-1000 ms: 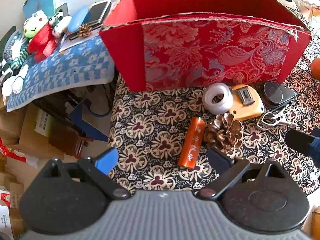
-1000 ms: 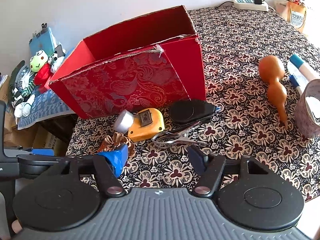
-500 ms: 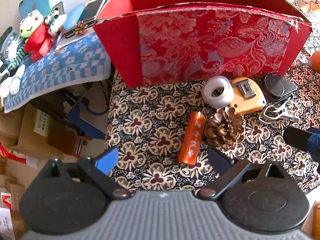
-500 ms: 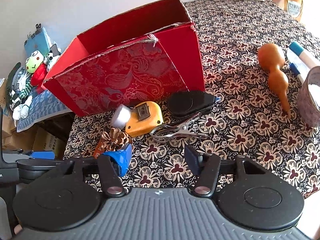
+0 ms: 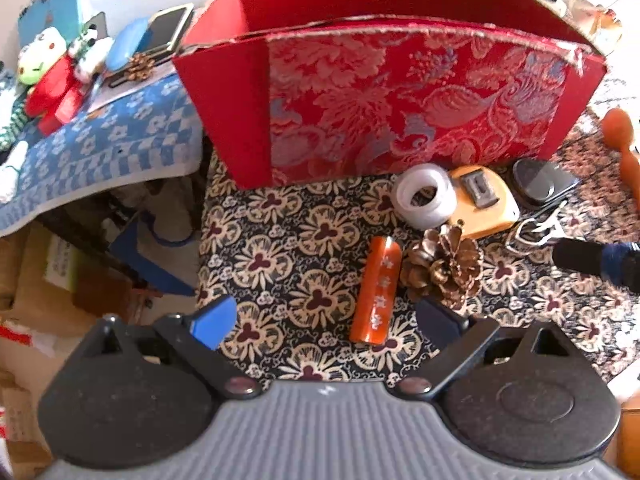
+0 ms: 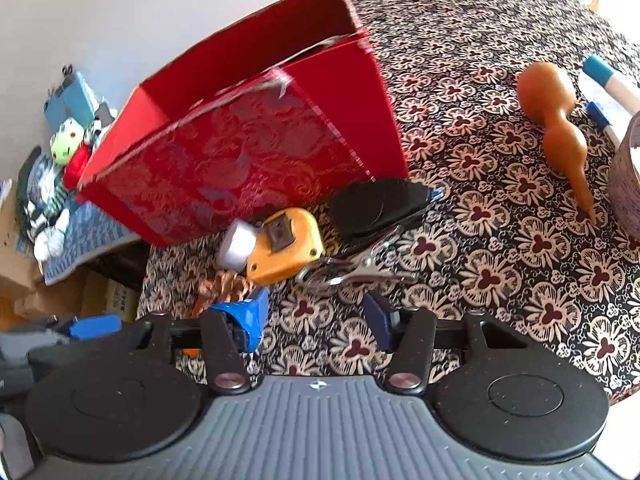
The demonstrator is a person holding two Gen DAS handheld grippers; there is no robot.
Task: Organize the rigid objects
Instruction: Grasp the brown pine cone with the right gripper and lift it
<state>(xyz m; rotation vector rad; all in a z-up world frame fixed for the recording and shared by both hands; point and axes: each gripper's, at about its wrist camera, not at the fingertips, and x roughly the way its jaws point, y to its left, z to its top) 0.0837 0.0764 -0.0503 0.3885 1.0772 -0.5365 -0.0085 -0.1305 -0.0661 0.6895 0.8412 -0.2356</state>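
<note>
A red brocade box (image 5: 400, 120) stands open on the patterned tablecloth (image 5: 288, 240); it also shows in the right wrist view (image 6: 248, 152). In front of it lie an orange cylinder (image 5: 376, 290), a pine cone (image 5: 444, 266), a white tape roll (image 5: 425, 196), a yellow tape measure (image 5: 484, 200), a black case (image 5: 540, 182) and a metal clip (image 6: 356, 268). My left gripper (image 5: 326, 322) is open, with the orange cylinder between its fingers. My right gripper (image 6: 316, 316) is open and empty just in front of the clip.
A brown gourd (image 6: 560, 124), markers (image 6: 608, 80) and a patterned cup (image 6: 628, 176) lie to the right. Plush toys (image 5: 52, 76) and a phone (image 5: 166, 32) sit on a blue checked cloth (image 5: 100, 160) left of the table edge. Cardboard boxes (image 5: 48, 280) lie below.
Both grippers have moved forward toward the objects. The orange cylinder now lies further in between my left fingers. The clip is closer to my right gripper.
</note>
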